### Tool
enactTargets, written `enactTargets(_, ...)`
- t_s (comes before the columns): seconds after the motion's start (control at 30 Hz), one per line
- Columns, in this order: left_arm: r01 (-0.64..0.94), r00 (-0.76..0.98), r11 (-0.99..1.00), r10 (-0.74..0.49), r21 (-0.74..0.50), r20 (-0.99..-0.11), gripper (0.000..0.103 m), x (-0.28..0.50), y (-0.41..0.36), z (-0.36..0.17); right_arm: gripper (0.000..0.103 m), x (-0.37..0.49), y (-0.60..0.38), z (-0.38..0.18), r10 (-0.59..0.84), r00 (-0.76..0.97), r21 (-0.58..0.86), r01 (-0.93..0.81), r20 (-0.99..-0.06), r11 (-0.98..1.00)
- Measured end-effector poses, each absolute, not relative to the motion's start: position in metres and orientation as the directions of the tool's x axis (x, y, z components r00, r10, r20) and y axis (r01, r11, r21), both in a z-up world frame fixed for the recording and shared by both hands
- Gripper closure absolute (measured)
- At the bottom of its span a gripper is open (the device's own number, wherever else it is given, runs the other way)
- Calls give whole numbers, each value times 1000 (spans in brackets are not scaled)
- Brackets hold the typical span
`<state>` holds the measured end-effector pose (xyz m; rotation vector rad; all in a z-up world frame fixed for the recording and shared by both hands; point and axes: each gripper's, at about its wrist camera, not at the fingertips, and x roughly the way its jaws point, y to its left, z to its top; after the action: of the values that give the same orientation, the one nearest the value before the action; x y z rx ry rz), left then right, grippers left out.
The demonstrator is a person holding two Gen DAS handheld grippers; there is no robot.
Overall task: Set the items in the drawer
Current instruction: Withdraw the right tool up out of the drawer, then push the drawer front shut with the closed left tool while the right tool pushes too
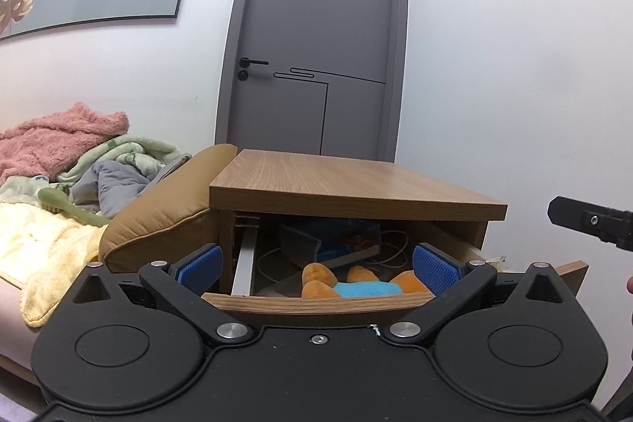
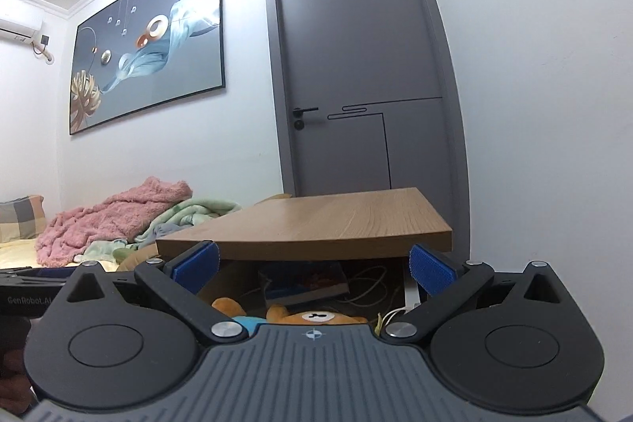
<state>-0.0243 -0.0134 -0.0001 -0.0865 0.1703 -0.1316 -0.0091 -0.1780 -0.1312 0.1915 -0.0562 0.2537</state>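
Left wrist view: left hand-held gripper (image 1: 318,265) is sitting level just in front of the pulled-out drawer (image 1: 316,303), jaws spread wide w/ nothing between them, blue pads (image 1: 199,263) flanking the drawer opening. Drawer front is lying just under the pads. Plush bear (image 1: 348,283), orange w/ a light blue shirt, is lying inside the drawer near the front, on top of white cables (image 1: 389,248) and beside a book (image 1: 340,236) further back. Wooden tabletop (image 1: 348,184) of the nightstand is overhanging the drawer. Right hand-held gripper (image 1: 593,220) is poking in at the right edge, only partly showing here; a bit of the person's hand (image 1: 629,287) is showing below it.

Right wrist view: right hand-held gripper (image 2: 312,267) is pointing straight at the nightstand from slightly lower, held level, jaws also wide apart and empty. Bear's face (image 2: 316,317) is peeking just over the gripper body, inside the drawer under the tabletop edge.

Bkgd: bed (image 1: 39,236) w/ a pink blanket (image 1: 59,137) on the left, grey door (image 1: 316,38) behind the nightstand.
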Motion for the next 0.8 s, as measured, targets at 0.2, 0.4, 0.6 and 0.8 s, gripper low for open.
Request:
enactTargets(0.2, 127, 978, 986, -142, -106, -151, 1, -25, -14, -1, 0, -12, -179, -131, 245, 966, 188, -256, 78, 948)
enactTargets(0.4, 128, 981, 987, -141, -95, -137, 2, -29, -15, -2, 0, -12, -179, -131, 249, 966, 198, -259, 71, 945)
enactTargets(0.6, 128, 983, 988, -138, -85, -122, 8, -33, -16, -3, 0, -16, -182, -133, 229, 970, 217, -242, 82, 946)
enactTargets(0.8, 104, 989, 993, -110, -58, -101, 30, -45, -15, -7, 28, -24, -185, -138, 237, 966, 225, -255, 102, 941)
